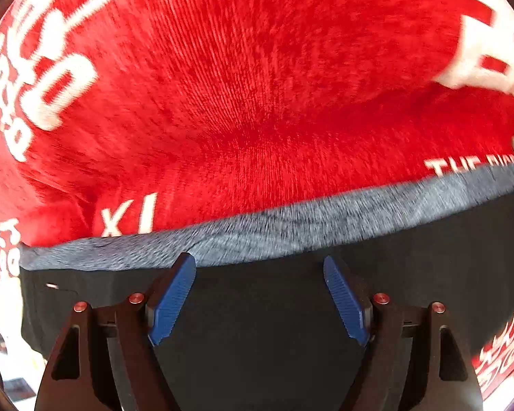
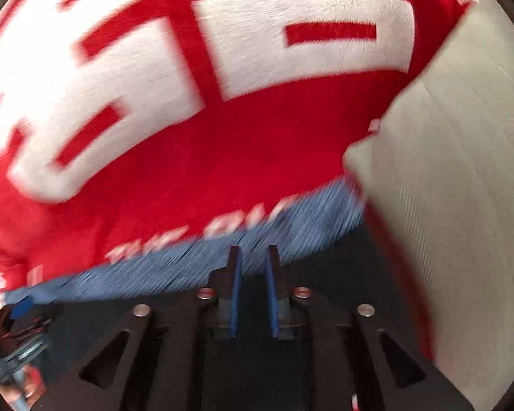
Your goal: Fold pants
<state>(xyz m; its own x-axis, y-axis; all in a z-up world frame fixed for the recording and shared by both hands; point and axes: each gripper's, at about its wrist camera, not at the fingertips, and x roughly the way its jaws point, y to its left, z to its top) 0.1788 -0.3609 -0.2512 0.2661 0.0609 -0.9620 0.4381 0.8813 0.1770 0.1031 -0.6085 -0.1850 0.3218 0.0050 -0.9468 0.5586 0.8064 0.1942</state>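
The pants are dark, near-black cloth (image 1: 257, 325) with a grey-blue waistband strip (image 1: 291, 229) along their far edge, lying on a red blanket with white lettering (image 1: 240, 85). My left gripper (image 1: 259, 267) hovers over the dark cloth just short of the waistband, jaws wide apart and empty. In the right wrist view the same grey-blue band (image 2: 154, 267) runs across, blurred by motion. My right gripper (image 2: 253, 257) has its blue pads close together with a narrow gap, tips at the band's edge; whether cloth is pinched does not show.
The red blanket (image 2: 188, 154) with big white letters covers the surface. A beige-grey cloth or cushion (image 2: 462, 188) rises at the right in the right wrist view. The other gripper's blue-tipped end (image 2: 20, 308) shows at the far left.
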